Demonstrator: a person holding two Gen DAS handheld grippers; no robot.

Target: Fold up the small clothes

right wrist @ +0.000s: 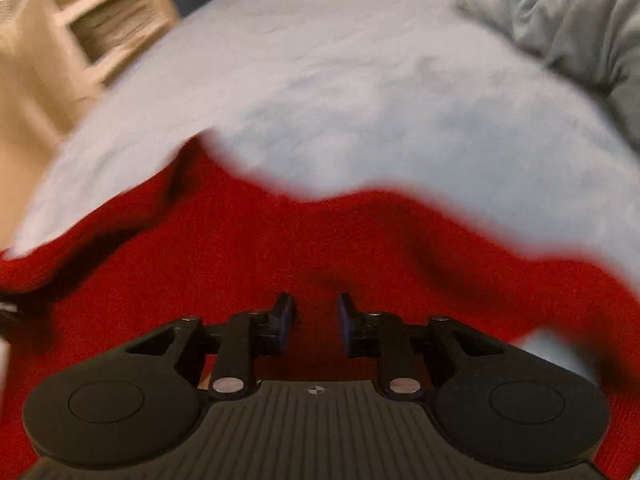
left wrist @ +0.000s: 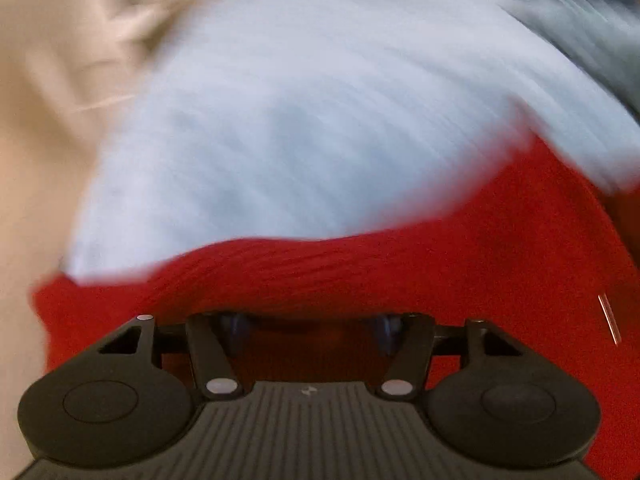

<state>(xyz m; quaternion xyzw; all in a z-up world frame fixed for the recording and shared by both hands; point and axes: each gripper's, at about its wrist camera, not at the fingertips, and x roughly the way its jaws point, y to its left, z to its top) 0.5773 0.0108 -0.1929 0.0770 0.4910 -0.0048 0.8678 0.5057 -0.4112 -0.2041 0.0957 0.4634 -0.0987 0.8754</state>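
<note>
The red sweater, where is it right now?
The red sweater lies on the pale blue bed sheet, filling the lower half of both wrist views, directly under both grippers.

Support surface is a bed covered by a pale blue sheet [right wrist: 360,92], blurred in the left wrist view [left wrist: 300,120]. A red knitted garment [right wrist: 260,248] lies directly on the near part of the sheet, spread left to right [left wrist: 400,264]. A rumpled grey-green blanket [right wrist: 568,20] lies at the far right.
</note>
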